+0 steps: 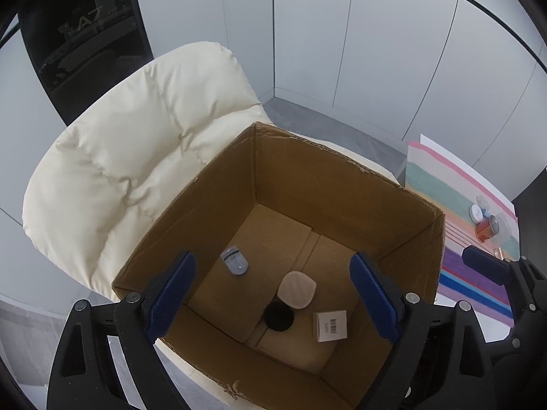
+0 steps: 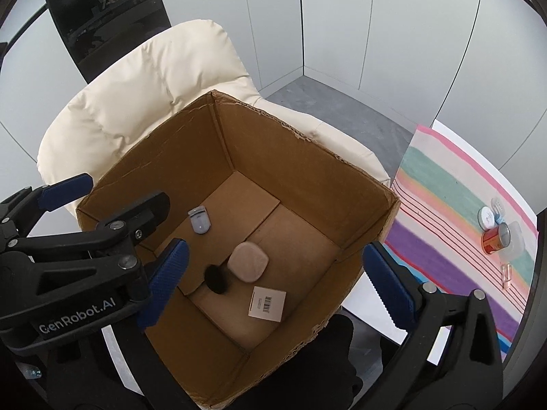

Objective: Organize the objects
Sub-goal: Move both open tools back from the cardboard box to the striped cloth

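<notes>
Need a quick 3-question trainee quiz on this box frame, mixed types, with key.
1. How many items lie on the floor of the brown cardboard box?
2. True or false: the left claw is clamped on the round black puff.
3. The orange jar with a metal lid sits: A) in the box, B) on the striped cloth, C) on the cream padded chair.

Key:
1. Four: the puff, a beige rounded compact, a white barcoded carton and a pale blue-grey case.
2. False; both claws, the right claw included, are open and empty.
3. B.
</notes>
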`<control>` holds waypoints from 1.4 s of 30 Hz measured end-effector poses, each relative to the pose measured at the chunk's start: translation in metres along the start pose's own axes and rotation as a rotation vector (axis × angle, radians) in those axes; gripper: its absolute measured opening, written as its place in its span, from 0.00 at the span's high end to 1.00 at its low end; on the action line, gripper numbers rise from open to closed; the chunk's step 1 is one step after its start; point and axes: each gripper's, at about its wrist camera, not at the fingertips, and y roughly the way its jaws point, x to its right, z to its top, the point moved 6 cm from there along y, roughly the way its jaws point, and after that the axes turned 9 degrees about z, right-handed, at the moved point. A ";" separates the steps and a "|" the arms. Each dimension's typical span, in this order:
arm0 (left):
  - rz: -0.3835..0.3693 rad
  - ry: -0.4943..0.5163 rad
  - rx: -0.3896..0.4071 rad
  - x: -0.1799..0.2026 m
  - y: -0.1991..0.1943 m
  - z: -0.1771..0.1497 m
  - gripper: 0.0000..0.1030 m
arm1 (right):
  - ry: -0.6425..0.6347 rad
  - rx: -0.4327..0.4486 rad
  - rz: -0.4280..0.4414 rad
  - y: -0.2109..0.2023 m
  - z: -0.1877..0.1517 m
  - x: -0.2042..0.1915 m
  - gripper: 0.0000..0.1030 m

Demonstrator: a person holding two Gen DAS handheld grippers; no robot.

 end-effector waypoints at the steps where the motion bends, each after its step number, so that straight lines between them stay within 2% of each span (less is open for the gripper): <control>1: -0.002 0.003 0.001 0.000 0.000 -0.001 0.10 | 0.001 0.000 0.000 0.000 -0.001 0.000 0.00; 7: -0.007 0.014 0.007 0.001 -0.004 -0.002 0.10 | 0.003 -0.001 -0.021 -0.004 -0.004 0.004 0.00; 10: 0.016 -0.006 -0.010 -0.006 -0.004 -0.005 0.10 | 0.013 0.004 -0.027 -0.008 -0.005 0.008 0.00; 15: -0.005 -0.025 -0.040 -0.013 -0.006 -0.011 0.10 | 0.026 0.017 -0.041 -0.017 -0.011 0.014 0.00; 30: -0.025 0.047 0.069 -0.007 -0.064 -0.046 0.10 | 0.057 0.072 -0.063 -0.069 -0.038 0.028 0.00; 35: -0.072 -0.009 0.029 -0.012 -0.069 -0.061 0.10 | 0.034 0.075 -0.070 -0.082 -0.054 0.023 0.00; 42: -0.075 -0.035 0.028 -0.018 -0.079 -0.078 0.10 | 0.019 0.085 -0.086 -0.105 -0.077 0.020 0.00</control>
